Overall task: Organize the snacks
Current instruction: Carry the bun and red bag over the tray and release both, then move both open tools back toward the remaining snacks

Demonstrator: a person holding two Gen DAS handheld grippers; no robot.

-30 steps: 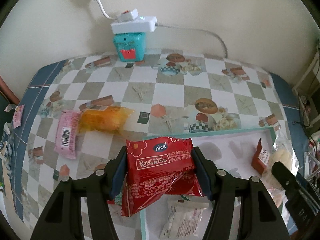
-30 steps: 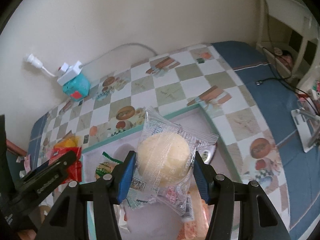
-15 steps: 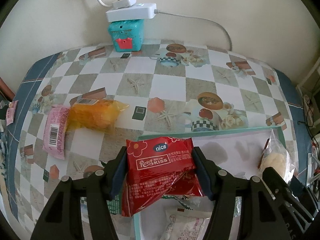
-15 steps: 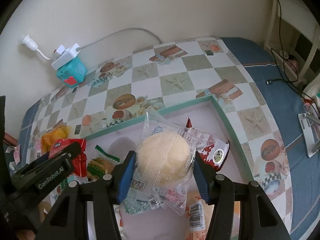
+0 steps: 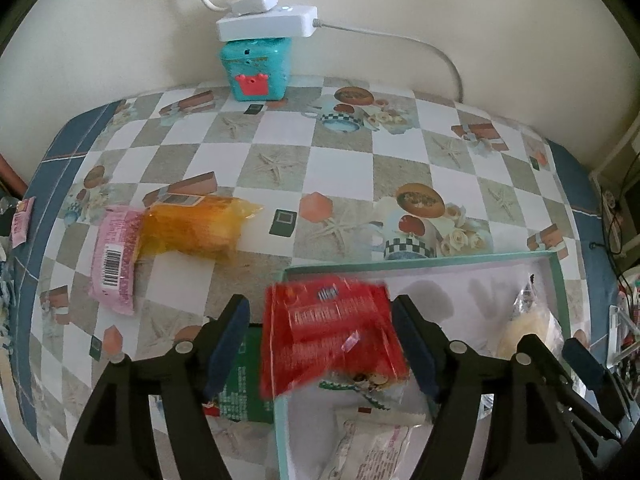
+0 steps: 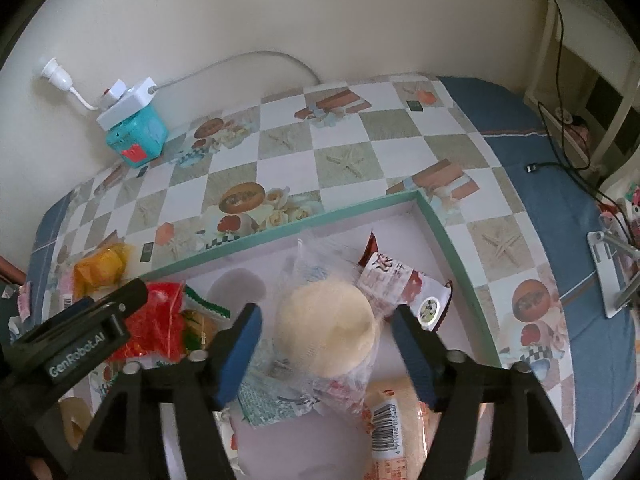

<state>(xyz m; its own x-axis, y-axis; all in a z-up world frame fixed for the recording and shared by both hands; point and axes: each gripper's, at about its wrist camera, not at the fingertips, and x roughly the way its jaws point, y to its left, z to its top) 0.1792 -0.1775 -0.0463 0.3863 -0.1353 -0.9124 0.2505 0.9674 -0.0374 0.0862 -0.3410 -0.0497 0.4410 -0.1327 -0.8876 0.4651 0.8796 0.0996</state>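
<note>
Tongs both opening: left tongs [image 5: 320, 344] releasing red packet [image 5: 332, 336], right tongs [image 6: 326, 350] releasing round cake [image 6: 326, 330] over box [image 6: 448, 236]; orange bag [image 5: 196, 228], pink packet [image 5: 116, 260] left outside.

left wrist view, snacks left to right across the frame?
Pink pack → orange pack → green pack → red pack, blurred between the opening left gripper jaws → round bun pack by the box's right wall.
</note>
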